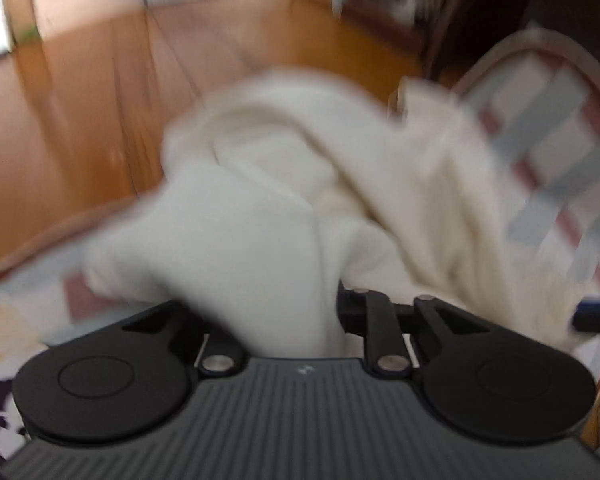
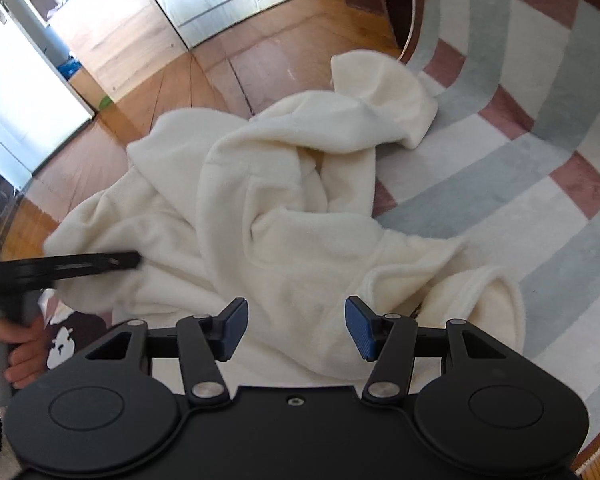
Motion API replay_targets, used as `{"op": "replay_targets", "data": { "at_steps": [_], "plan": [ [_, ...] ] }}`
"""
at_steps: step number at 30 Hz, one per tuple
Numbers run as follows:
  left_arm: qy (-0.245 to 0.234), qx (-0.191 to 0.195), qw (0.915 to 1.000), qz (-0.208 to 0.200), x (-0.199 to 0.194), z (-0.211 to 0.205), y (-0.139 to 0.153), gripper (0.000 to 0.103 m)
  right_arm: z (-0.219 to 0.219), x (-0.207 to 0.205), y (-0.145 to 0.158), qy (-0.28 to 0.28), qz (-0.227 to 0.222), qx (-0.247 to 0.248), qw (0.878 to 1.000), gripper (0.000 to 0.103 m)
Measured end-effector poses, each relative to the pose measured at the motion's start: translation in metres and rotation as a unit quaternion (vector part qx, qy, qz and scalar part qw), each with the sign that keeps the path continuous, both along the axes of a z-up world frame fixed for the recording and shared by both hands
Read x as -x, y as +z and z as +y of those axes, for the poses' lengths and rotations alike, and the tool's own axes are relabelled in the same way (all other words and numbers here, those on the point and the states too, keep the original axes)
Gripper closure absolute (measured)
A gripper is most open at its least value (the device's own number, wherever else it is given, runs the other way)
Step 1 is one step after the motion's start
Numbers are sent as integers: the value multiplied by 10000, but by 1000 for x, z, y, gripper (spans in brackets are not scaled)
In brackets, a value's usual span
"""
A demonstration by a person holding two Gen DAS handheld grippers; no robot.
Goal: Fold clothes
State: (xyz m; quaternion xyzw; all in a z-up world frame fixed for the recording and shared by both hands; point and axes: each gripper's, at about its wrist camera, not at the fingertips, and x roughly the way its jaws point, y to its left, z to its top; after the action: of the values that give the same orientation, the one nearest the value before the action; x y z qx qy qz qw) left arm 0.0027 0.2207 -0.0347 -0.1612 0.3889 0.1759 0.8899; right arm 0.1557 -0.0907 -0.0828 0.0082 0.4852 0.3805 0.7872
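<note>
Cream fleece garment (image 2: pixel 268 208) lies crumpled on a striped rug (image 2: pixel 540 184), partly over the wooden floor (image 2: pixel 204 72). Left tongs (image 2: pixel 134 259) pinch a fold at its edge. Right tongs (image 2: pixel 296 330) hover spread above it, holding nothing.

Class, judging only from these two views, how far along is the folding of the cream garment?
Done: nothing yet; the cream garment lies crumpled, partly on the striped rug and partly on the wooden floor. In hand: the left gripper has pinched a fold of it, while the right gripper hovers open above it. Left: spreading it flat, then every fold.
</note>
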Motion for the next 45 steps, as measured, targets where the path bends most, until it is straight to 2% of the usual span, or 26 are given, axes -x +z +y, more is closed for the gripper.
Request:
{"op": "replay_targets", "data": {
  "at_steps": [1, 3, 5, 7, 8, 10, 11, 12, 14, 15, 17, 19, 22, 23, 24, 29, 33, 36, 37, 38, 39, 41, 43, 44, 45],
  "plan": [
    [53, -229, 9996, -175, 11, -2, 19, 89, -3, 1, 4, -1, -46, -23, 10000, 44],
    [14, -921, 9947, -450, 40, -7, 59, 90, -8, 4, 13, 2, -137, -67, 9999, 44],
    [82, -1341, 9889, -628, 61, -2, 86, 90, -14, 8, 21, -48, -190, -161, 9997, 44],
    [484, -1730, 9824, -511, 69, 16, 93, 90, -16, 10, 28, -55, -230, -223, 9995, 43],
    [794, -1937, 9773, -319, 70, 30, 86, 90, -15, 12, 30, -61, -263, -239, 9993, 43],
    [1186, -1808, 9756, 375, 65, 56, 63, 86, -9, 14, 29, -71, -286, -212, 9993, 43],
    [1430, -1328, 9779, 745, 66, 73, 48, 86, -5, 15, 26, -63, -259, -164, 9995, 43],
    [1522, -808, 9821, 759, 71, 84, 40, 86, -1, 17, 23, -44, -236, -108, 9997, 43],
    [1574, 144, 9869, 330, 86, 96, 34, 86, 9, 22, 15, 107, -68, -65, 9999, 43],
    [1568, 280, 9870, 233, 86, 96, 35, 86, 14, 24, 11, 197, 54, -74, 9998, 43],
    [1435, 1, 9895, 155, 83, 86, 44, 86, 27, 27, 5, 411, 312, 21, 9987, 43],
    [1278, -137, 9917, 54, 81, 75, 48, 84, 45, 30, 1, 636, 492, 374, 9961, 43],
    [1165, 179, 9930, 74, 88, 74, 42, 75, 73, 40, 0, 901, 749, 937, 9887, 43],
    [1221, 282, 9921, 94, 92, 77, 40, 70, 82, 45, 2, 966, 839, 967, 9871, 43],
    [1253, 335, 9915, 75, 94, 82, 40, 69, 90, 50, 4, 1023, 918, 960, 9858, 43],
    [1358, 566, 9891, 15, 99, 95, 34, 69, 127, 83, 1, 1122, 884, 532, 9883, 41],
    [1199, 491, 9916, 29, 101, 89, 37, 69, 146, 114, -24, 912, 626, 675, 9916, 41],
    [931, 271, 9952, -100, 110, 79, 48, 69, 145, 129, -45, 599, 738, 599, 9937, 42],
    [848, 193, 9961, -128, 111, 76, 51, 69, 144, 133, -52, 483, 794, 557, 9941, 52],
    [763, 81, 9970, -125, 113, 73, 54, 68, 143, 136, -58, 384, 835, 503, 9945, 81],
    [671, -53, 9977, -116, 115, 70, 55, 67, 141, 138, -61, 324, 839, 423, 9950, 94],
    [524, -442, 9975, -153, 124, 63, 64, 67, 137, 139, -60, 146, 817, 75, 9965, 95],
    [286, -953, 9943, -391, 137, 53, 76, 64, 132, 137, -47, 46, 834, -521, 9951, 95],
    [168, -1198, 9908, -610, 145, 48, 83, 58, 131, 134, -38, 59, 901, -843, 9923, 95],
    [88, -1252, 9889, -797, 152, 46, 88, 53, 130, 132, -28, 71, 967, -1165, 9885, 95]
  ]
}}
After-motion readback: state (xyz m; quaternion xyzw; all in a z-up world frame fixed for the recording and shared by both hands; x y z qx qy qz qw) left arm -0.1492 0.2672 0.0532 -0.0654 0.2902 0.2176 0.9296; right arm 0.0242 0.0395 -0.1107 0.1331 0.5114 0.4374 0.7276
